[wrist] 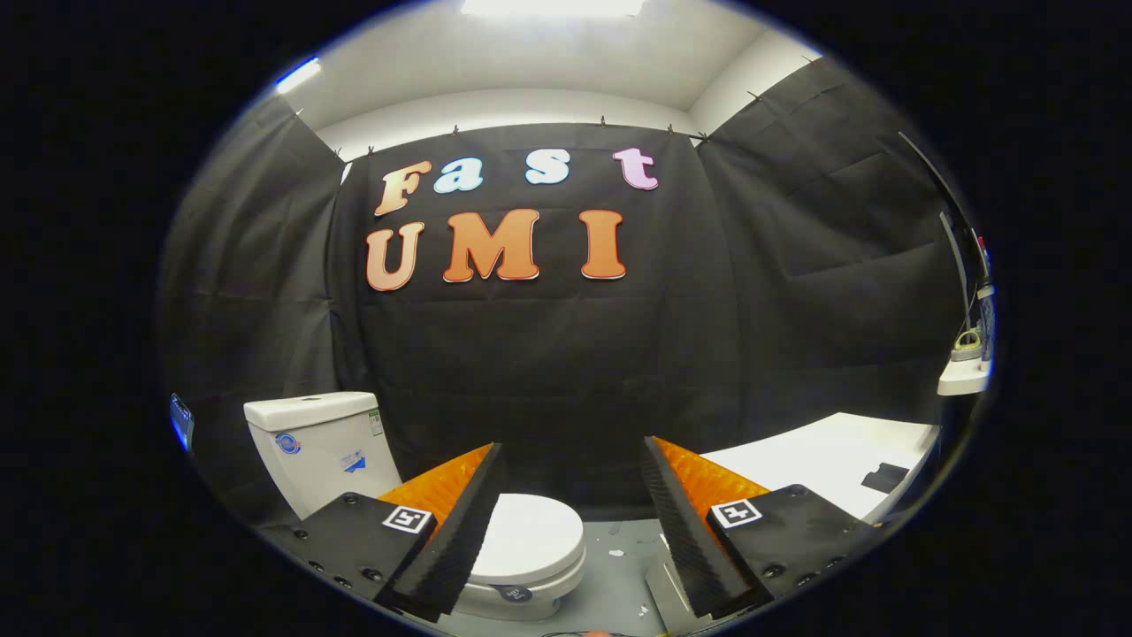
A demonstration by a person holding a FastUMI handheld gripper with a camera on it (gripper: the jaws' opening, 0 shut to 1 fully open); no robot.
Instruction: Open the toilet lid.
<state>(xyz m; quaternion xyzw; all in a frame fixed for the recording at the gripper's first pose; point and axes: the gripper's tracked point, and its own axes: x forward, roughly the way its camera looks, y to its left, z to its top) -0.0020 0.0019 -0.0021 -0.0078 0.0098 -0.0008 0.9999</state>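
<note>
A white toilet stands on the grey floor below and ahead of me, toward the left. Its lid (529, 538) lies flat and closed over the bowl, partly behind my left finger. The white tank (320, 445) rises behind the bowl at the left, against the black cloth wall. My gripper (570, 460) hangs above the toilet, well short of the lid, fingers spread wide with nothing between them. The left finger (455, 531) overlaps the lid's left side in the view; the right finger (685, 531) is off to the lid's right.
A white tabletop (822, 460) with a small dark object (884, 478) lies to the right. Further right a small white shelf (964, 376) carries a few items. Grey floor (619, 575) shows between the toilet and the table.
</note>
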